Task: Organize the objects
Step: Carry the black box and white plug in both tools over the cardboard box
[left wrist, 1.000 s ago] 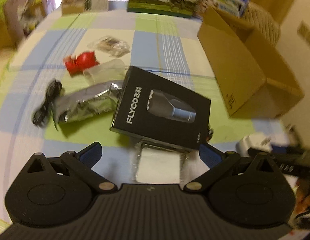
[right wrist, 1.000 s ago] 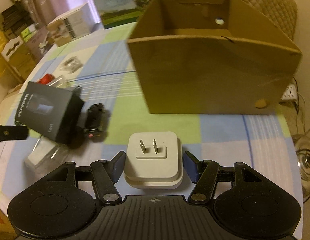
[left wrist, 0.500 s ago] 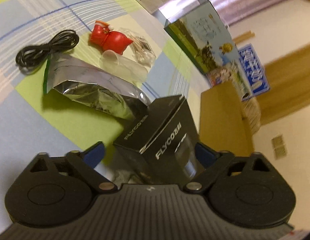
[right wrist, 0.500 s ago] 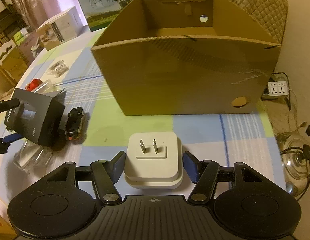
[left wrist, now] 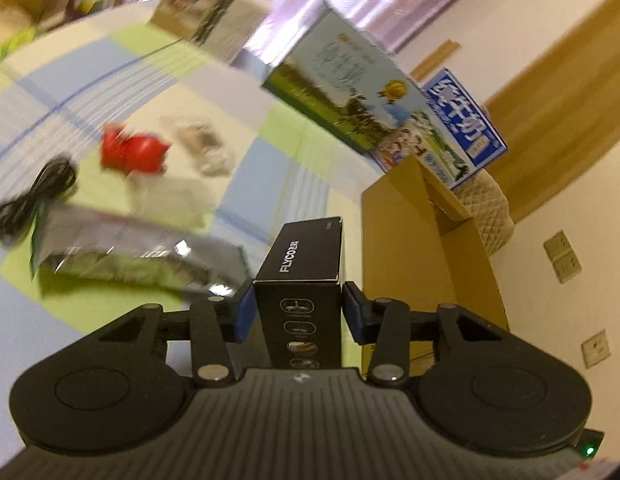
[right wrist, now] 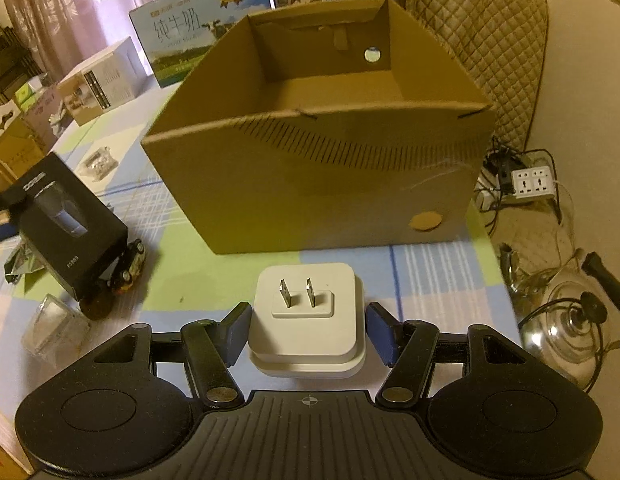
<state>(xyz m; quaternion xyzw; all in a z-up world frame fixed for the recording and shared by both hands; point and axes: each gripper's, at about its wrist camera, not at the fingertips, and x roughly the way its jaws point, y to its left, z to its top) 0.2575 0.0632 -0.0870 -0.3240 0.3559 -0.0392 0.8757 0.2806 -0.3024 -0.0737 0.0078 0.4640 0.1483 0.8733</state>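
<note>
My left gripper (left wrist: 298,314) is shut on a black FLYCO box (left wrist: 300,280), its blue pads pressing both narrow sides; the box stands on end, tilted above the checked tablecloth. In the right wrist view the same black box (right wrist: 70,224) hangs at the far left. My right gripper (right wrist: 308,330) is shut on a white plug adapter (right wrist: 308,320), prongs facing up, just in front of an open brown cardboard box (right wrist: 322,184). That cardboard box (left wrist: 422,264) sits right of the black box in the left wrist view, and its inside looks bare.
On the cloth lie a red toy (left wrist: 134,152), a black cable (left wrist: 34,196), a silver foil bag (left wrist: 130,256), a toy car (right wrist: 130,268) and a clear plastic case (right wrist: 54,332). Milk cartons (right wrist: 190,36) stand behind. A glass kettle (right wrist: 566,336) and power strip (right wrist: 534,182) are beyond the table's right edge.
My left gripper has shut on the black box and turned it from lying flat to standing on end, off the cloth. The right gripper kept the adapter and shifted slightly relative to the cardboard box.
</note>
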